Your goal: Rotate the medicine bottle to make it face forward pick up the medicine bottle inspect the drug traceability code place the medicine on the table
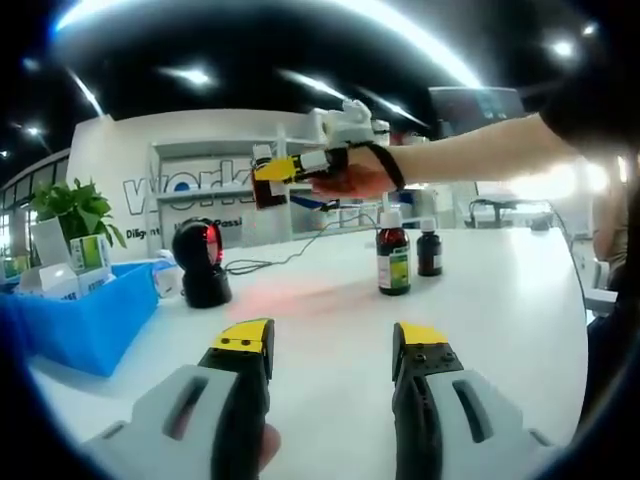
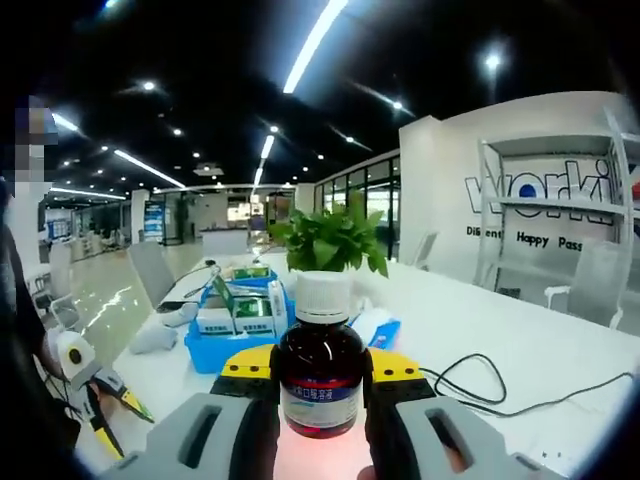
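Right gripper (image 2: 320, 385): jaws are closing on the body of a brown medicine bottle (image 2: 321, 375), gripping it upright with the white cap on top and the label turned to the camera.
Same gripper from the left gripper view (image 1: 268, 172): it is holding that bottle (image 1: 266, 187) up in the air, above the scanner, with a hand (image 1: 352, 176) around its handle.
Left gripper (image 1: 332, 352): jaws are standing wide apart, holding nothing, hovering over the table.
Table (image 1: 500, 300): white top; a pink-red glow is lying on it in front of the scanner.
Scanner (image 1: 200, 262): one, black, its red window lit, cable trailing away across the table.
Bottles on table: two brown ones are standing close together, a taller one (image 1: 393, 259) and a shorter one (image 1: 429, 250) behind it.
Tray (image 1: 85, 320): one, blue, holding small boxes (image 1: 90, 255); exact count cannot be told.
Plant (image 2: 331, 241): one, green, sitting behind the tray.
Room: white shelving with lettering, dark ceiling with strip lights.
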Demonstrator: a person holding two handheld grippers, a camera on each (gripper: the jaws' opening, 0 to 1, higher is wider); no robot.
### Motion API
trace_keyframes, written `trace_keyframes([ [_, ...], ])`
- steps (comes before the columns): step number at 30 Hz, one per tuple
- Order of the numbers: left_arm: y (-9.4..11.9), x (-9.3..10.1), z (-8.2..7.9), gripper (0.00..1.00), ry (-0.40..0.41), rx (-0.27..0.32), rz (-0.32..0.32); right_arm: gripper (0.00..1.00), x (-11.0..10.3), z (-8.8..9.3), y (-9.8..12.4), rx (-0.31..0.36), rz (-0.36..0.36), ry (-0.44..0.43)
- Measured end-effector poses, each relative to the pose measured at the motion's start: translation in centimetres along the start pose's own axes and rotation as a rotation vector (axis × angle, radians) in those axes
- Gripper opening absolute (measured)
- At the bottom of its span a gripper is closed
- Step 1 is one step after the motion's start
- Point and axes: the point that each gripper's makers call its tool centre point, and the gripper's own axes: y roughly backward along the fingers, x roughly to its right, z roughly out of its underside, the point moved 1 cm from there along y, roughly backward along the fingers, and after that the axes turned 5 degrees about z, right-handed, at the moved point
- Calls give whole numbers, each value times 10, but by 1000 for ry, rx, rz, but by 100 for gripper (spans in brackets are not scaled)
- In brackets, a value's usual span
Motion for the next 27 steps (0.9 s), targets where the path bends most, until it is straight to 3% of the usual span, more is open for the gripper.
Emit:
trace_keyframes([
  [7, 0, 0, -1, 38, -3, 3, 0, 28, 10, -21, 10, 26, 63, -3],
  [13, 0, 1, 0, 38, -8, -1, -1, 27, 6, -31, 19, 41, 105, -11],
  [21, 1, 1, -2, 38, -4, 4, -2, 27, -3, -36, 36, 65, 254, -27],
  [24, 1, 1, -2, 38, -2, 5, -2, 27, 5, -37, 42, 74, 356, -11],
  [27, 2, 2, -3, 38, -1, 9, 1, 27, 4, -38, 44, 98, 397, -19],
])
